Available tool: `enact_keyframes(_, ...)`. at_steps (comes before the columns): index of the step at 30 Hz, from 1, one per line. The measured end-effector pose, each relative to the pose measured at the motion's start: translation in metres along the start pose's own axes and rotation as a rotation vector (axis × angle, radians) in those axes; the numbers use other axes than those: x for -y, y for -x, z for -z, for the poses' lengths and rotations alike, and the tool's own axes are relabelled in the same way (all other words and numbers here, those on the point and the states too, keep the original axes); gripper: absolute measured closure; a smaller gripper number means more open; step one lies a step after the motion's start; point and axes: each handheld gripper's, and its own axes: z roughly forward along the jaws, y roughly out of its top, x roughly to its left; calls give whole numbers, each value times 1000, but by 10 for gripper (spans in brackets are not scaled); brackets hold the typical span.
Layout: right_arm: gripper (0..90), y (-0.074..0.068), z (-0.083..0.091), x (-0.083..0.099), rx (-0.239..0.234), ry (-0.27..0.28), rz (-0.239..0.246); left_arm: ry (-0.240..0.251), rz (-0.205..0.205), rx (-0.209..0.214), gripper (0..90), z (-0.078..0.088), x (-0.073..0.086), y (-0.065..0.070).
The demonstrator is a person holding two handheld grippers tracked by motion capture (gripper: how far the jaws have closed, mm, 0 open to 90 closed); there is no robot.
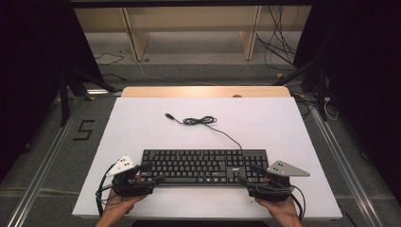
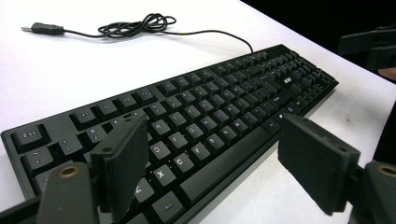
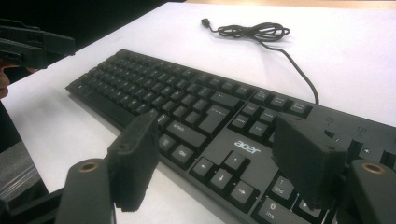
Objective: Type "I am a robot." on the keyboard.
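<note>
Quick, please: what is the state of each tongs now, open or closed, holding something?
Left tongs: open, holding nothing, over the keyboard.
Right tongs: open, holding nothing.

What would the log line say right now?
left gripper: open, left end | right gripper: open, right end | flat black plastic keyboard: on white table, ungrasped

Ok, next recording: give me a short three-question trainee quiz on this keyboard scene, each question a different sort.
1. True or false: the left gripper is shut on the keyboard.
2. Multiple choice: the cable lies (A) coiled on the table beyond the keyboard, (B) under the keyboard, (C) off the table edge.
3. Fill in: the right gripper is at the keyboard's ____ end, by the arrow keys.

Key: 1 false, its jaws stand apart over the keys. 2 A. 3 right.
</note>
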Motion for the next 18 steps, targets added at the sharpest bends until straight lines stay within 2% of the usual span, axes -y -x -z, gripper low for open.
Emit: enact_keyframes(18,330,-4,-6,-3,-12,-5,6,0,3,-3,242,0,0,-1)
